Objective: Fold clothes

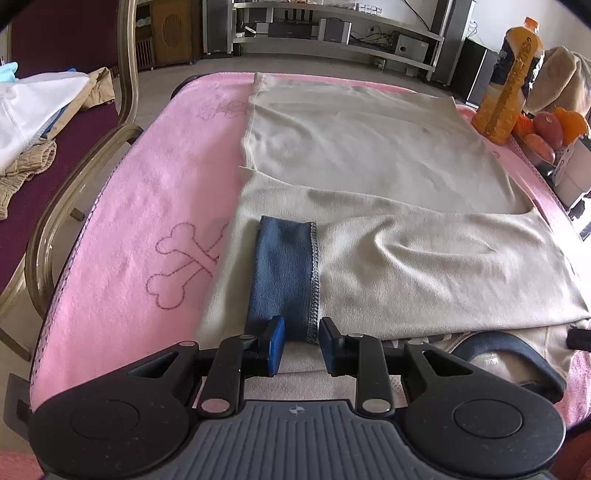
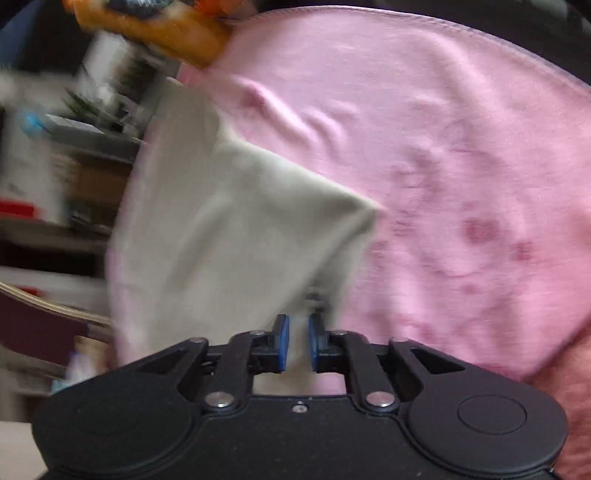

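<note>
A cream shirt (image 1: 369,166) lies flat on a pink towel (image 1: 147,206) over the table. One sleeve is folded across its body, ending in a blue cuff (image 1: 280,266). My left gripper (image 1: 302,338) is open, its fingers either side of the cuff's near end. The dark collar (image 1: 517,354) shows at the near right. In the blurred right wrist view, my right gripper (image 2: 298,341) is narrowly parted around a lifted cream sleeve (image 2: 229,229) that hangs above the pink towel (image 2: 461,166); whether it pinches the cloth I cannot tell.
A chair (image 1: 74,177) with a pile of clothes (image 1: 33,110) stands at the left. An orange juice bottle (image 1: 513,85) and fruit (image 1: 550,125) sit at the table's right edge. Shelves with electronics (image 1: 332,29) line the far wall.
</note>
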Action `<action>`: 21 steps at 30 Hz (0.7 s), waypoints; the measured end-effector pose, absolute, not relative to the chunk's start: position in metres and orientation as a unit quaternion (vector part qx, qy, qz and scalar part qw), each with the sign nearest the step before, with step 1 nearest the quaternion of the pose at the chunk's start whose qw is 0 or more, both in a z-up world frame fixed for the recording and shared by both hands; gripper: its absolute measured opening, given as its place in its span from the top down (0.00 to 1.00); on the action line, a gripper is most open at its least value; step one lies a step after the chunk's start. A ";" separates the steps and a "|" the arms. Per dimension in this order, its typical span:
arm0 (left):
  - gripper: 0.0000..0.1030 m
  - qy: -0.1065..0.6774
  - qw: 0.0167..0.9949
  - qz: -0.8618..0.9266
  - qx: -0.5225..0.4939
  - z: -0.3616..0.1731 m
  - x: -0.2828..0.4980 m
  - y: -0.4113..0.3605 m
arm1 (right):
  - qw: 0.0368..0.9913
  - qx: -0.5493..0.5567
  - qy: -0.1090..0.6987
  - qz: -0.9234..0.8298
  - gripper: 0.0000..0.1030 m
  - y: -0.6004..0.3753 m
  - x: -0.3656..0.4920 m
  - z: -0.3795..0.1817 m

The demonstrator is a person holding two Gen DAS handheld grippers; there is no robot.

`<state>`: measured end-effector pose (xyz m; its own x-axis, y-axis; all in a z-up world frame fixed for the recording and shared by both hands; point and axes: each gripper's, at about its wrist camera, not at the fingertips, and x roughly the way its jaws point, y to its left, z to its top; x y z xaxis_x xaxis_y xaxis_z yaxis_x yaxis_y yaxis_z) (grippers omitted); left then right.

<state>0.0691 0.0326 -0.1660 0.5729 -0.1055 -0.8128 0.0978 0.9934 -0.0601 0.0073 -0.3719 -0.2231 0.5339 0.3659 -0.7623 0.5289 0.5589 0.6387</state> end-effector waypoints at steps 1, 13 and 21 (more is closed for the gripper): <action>0.73 0.458 0.887 -0.057 0.001 -0.166 0.069 0.031 | 0.745 0.457 0.481 -0.061 1.00 -0.371 0.006 -0.221; 0.83 0.428 0.896 -0.066 -0.091 -0.135 0.042 0.074 | 0.806 0.424 0.410 -0.052 0.82 -0.370 0.002 -0.196; 0.83 0.505 0.858 -0.084 -0.033 -0.165 0.043 0.048 | 0.777 0.432 0.457 -0.014 0.80 -0.352 0.015 -0.214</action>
<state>0.0431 0.0485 -0.1651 0.4753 -0.1784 -0.8616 0.1113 0.9836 -0.1422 0.0152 -0.3524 -0.2141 0.5828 0.3727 -0.7221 0.4170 0.6256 0.6594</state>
